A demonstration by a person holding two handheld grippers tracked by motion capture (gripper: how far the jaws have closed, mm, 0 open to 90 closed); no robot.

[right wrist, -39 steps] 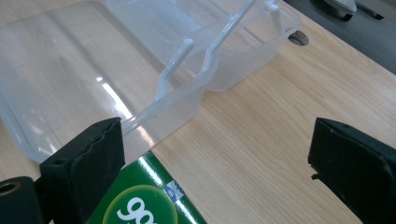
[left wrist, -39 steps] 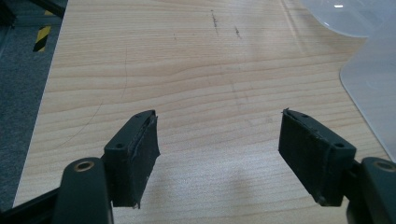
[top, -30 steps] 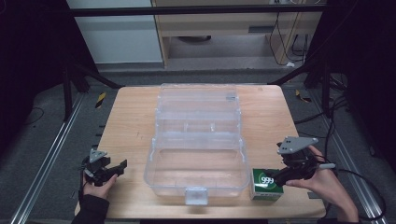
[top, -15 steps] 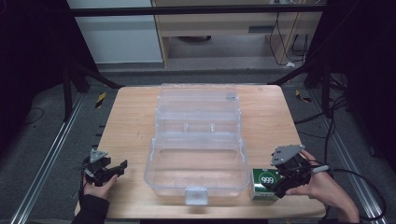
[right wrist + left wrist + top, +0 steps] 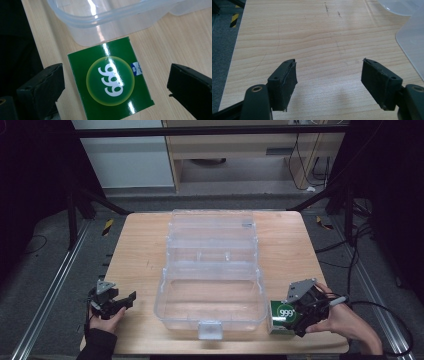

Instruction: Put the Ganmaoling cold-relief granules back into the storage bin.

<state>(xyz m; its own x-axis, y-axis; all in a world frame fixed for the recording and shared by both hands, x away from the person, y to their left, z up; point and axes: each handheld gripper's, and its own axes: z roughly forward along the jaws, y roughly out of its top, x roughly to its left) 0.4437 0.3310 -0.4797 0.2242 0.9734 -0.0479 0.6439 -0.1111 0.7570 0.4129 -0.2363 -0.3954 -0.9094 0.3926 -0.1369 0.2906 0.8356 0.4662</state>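
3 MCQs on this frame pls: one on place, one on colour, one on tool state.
1. Where does the green box lie?
A. inside the clear container
B. on the table, right of the clear container
C. on the floor

2. What colour are the digits on the box?
A. white
B. red
C. black

3. How does the right tool stand?
A. open, astride the box
B. clamped on the box
C. shut

B: it lies on the wood beside the container wall.
A: a white 999.
A: gaps show on both sides.

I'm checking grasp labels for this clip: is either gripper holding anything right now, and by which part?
Nothing is held. The right gripper is open, straddling the green box without touching it; the left gripper is open over bare table.
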